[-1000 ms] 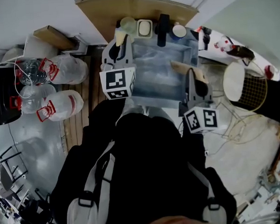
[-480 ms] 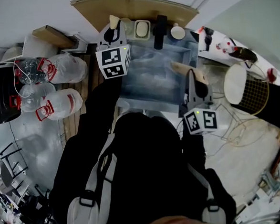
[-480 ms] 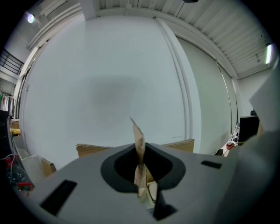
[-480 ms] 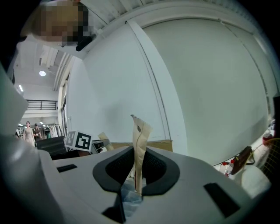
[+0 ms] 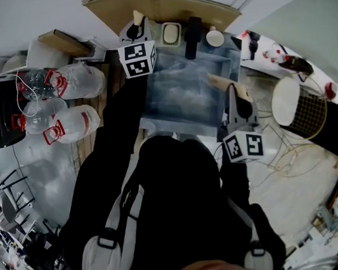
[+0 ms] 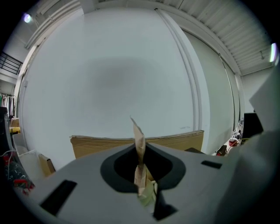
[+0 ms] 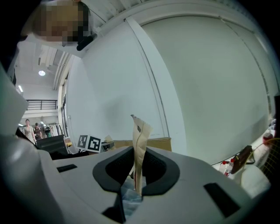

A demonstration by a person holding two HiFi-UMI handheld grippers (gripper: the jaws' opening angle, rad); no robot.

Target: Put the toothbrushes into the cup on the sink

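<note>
Two paper-sleeved toothbrushes stand clenched — left toothbrush (image 6: 139, 148) in the left gripper (image 5: 137, 28) over the sink's (image 5: 183, 96) back left corner, right toothbrush (image 7: 140, 140) in the right gripper (image 5: 230, 89) at its right edge — likely light, thin and crumply, best pinched low on the stiff handle.

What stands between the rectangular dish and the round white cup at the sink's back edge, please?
A black faucet stands between the rectangular dish and the round white cup, as the head view shows.

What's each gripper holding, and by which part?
Left gripper pinches a paper-wrapped toothbrush low down, its top poking out; right gripper holds a second toothbrush likewise.
</note>
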